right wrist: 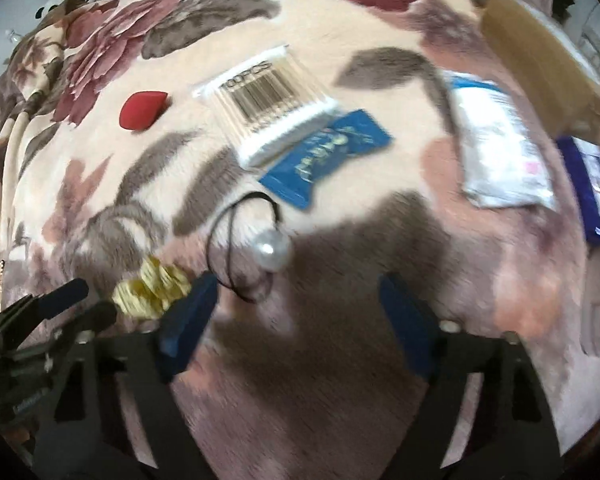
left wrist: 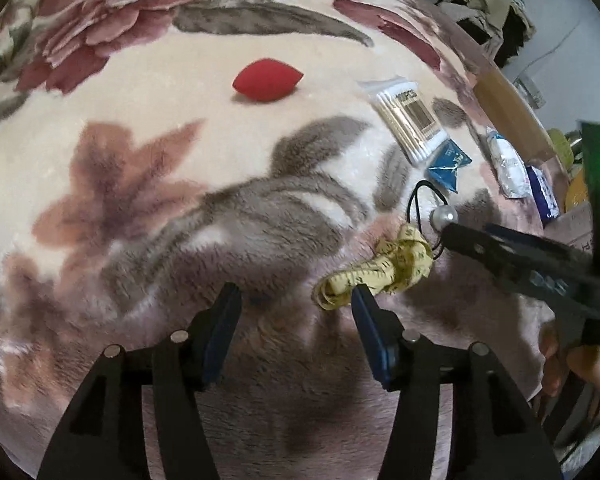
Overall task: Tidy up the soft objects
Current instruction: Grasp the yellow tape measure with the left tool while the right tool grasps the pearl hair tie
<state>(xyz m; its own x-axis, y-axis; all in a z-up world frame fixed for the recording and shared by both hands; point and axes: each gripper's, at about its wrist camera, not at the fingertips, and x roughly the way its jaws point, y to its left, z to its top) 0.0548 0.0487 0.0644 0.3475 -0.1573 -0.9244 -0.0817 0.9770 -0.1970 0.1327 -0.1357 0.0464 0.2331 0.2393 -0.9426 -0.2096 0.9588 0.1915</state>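
Note:
A bunched yellow tape measure lies on the floral blanket, just beyond my left gripper's right fingertip. My left gripper is open and empty. A black hair tie with a pearl bead lies just ahead of my right gripper, which is open and empty; its left finger is close to the elastic loop. The hair tie and the right gripper's fingers also show in the left wrist view. A red teardrop sponge lies farther back, also in the right wrist view.
A pack of cotton swabs overlaps a blue sachet. A white tissue pack and a blue-and-white pack lie at the right near a cardboard box. The left gripper shows at the right wrist view's left edge.

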